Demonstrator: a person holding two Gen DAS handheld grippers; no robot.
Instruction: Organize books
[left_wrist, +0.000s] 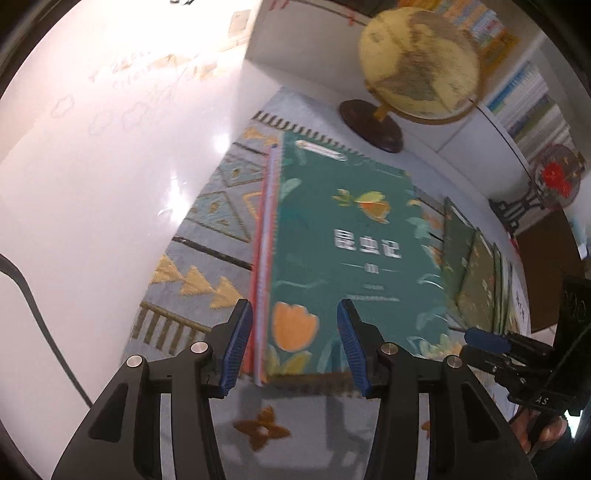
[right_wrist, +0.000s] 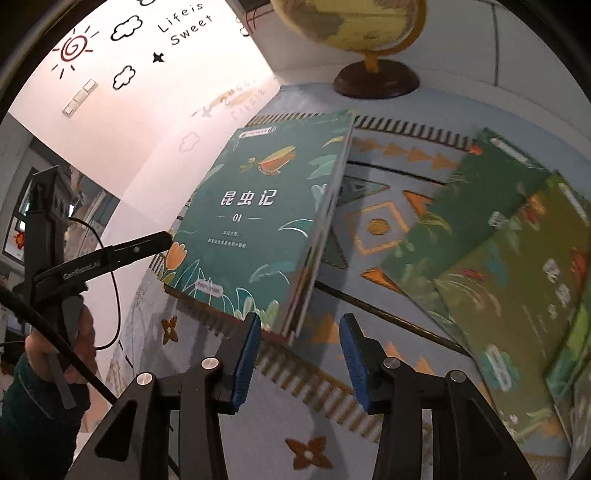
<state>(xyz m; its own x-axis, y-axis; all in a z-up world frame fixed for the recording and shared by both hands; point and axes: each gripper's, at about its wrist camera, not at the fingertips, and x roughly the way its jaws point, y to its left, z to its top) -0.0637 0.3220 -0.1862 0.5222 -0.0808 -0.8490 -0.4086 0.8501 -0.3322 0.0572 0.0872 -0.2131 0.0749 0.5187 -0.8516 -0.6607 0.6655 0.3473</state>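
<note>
A teal book numbered 01 tops a small stack on the patterned mat; it also shows in the right wrist view. My left gripper is open, its blue pads either side of the stack's near left corner, gripping nothing. My right gripper is open and empty, just in front of the stack's near right corner. Several green books lie fanned out on the mat to the right; they also show in the left wrist view.
A globe on a dark round base stands behind the stack. A white bookshelf runs along the right. The patterned mat covers a white tabletop. The right gripper's body reaches in at right.
</note>
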